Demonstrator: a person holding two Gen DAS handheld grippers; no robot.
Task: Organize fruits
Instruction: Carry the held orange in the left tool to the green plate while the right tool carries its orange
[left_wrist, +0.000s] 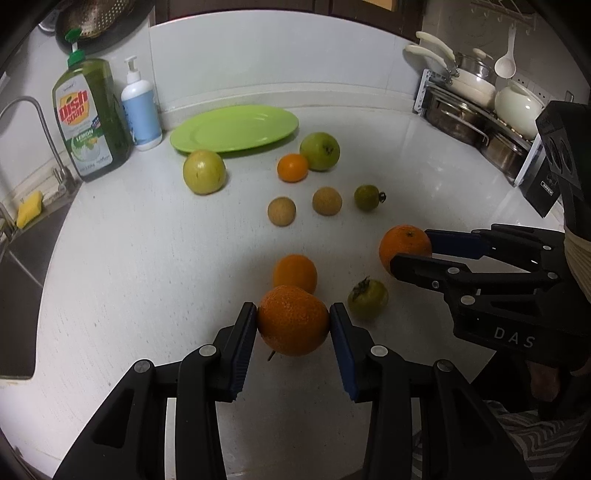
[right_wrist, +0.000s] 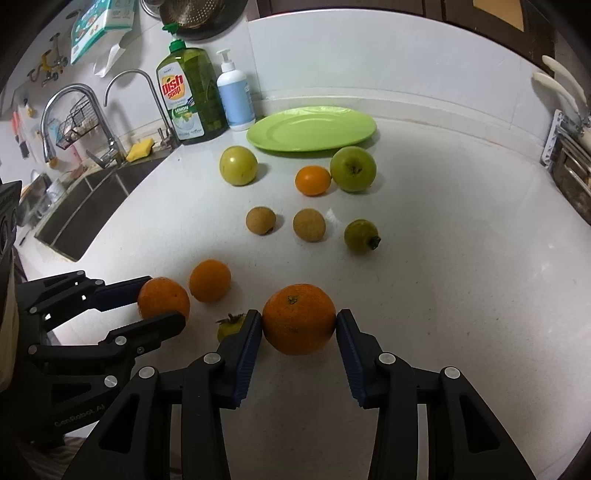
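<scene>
Fruits lie scattered over the white speckled surface (left_wrist: 129, 258) in front of us. Our left hand-held gripper (left_wrist: 293, 319) pinches a large round orange (left_wrist: 293, 321) between its blue pads, low over the surface near its front edge. Our right hand-held gripper (right_wrist: 299, 321) pinches another round orange with a green stem scar (right_wrist: 298, 319) the same way. A smaller orange (left_wrist: 294, 273) sits just behind the left one, and a small green persimmon with a dried calyx (left_wrist: 367, 299) lies between the two held fruits. Further back are two brown round longans (right_wrist: 260, 220), a green guava (right_wrist: 360, 236), a small tangerine (right_wrist: 312, 180) touching a green apple (right_wrist: 352, 168), and a yellow-green apple (right_wrist: 238, 165). A flat lime-green plate (right_wrist: 314, 129) stands bare behind them.
</scene>
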